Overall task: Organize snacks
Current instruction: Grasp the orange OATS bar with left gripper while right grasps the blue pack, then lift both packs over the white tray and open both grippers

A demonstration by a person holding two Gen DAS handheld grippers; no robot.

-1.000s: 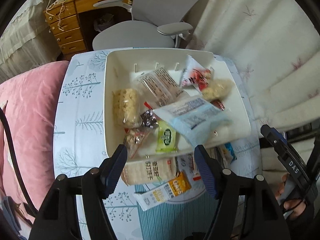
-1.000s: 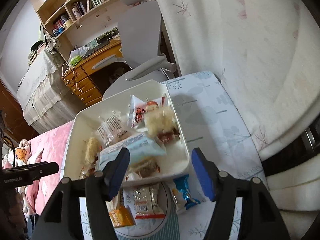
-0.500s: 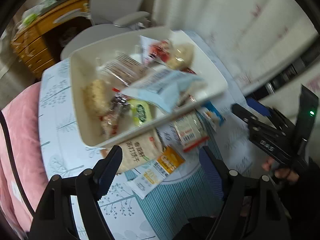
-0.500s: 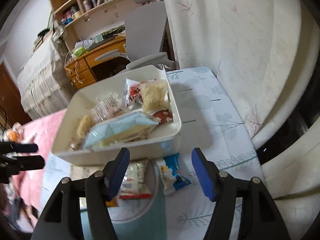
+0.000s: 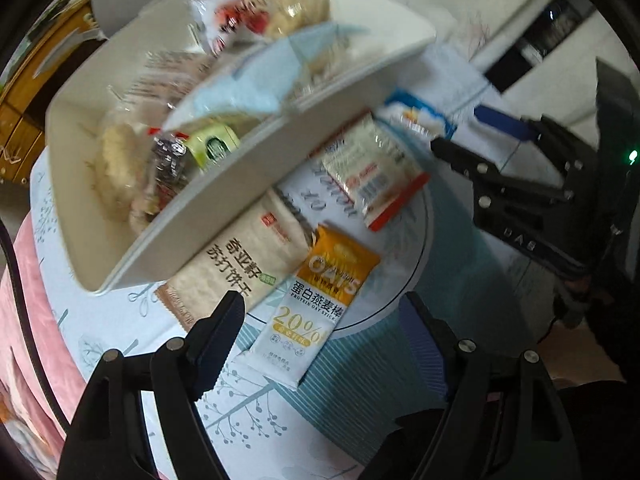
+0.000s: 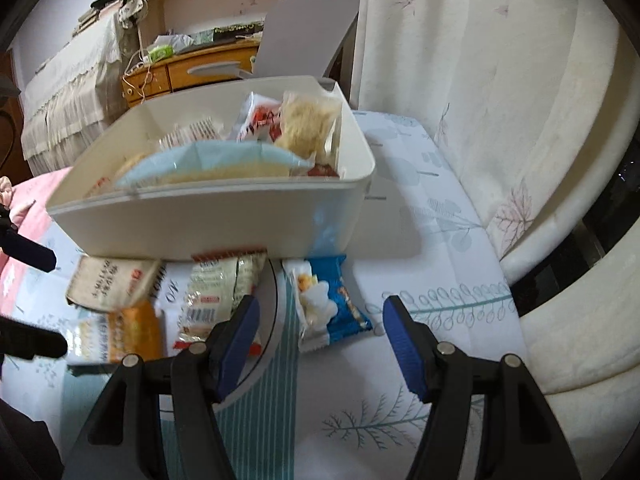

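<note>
Pointing almost straight down, the left gripper [image 5: 320, 316] hangs over the table with its black jaws apart and nothing between them; the orange-and-white oat stick packet [image 5: 316, 308] lies flat on the cloth just beyond its tips. The right gripper [image 6: 320, 328] slants down at a shallower angle, its blue-padded jaws likewise apart and empty, with the blue-and-white snack packet [image 6: 328, 306] lying just ahead of them.

The cream rectangular plastic bin [image 6: 208, 220] stands on the pale tree-printed tablecloth [image 6: 420, 240], piled with wrapped snacks, a pale blue packet [image 6: 208, 162] uppermost. Four packets lie outside it, along its near wall.

Only the left wrist view looks down into the bin, showing a small green packet [image 5: 214, 146] near its wall, and the whole face of the beige cracker packet [image 5: 240, 256], partly tucked under the bin's edge. Only the right wrist view shows the bin's side wall, the grey office chair [image 6: 308, 36], the wooden desk [image 6: 192, 70] and the bookshelves behind. A clear red-edged packet [image 5: 372, 172] shows in both.
</note>
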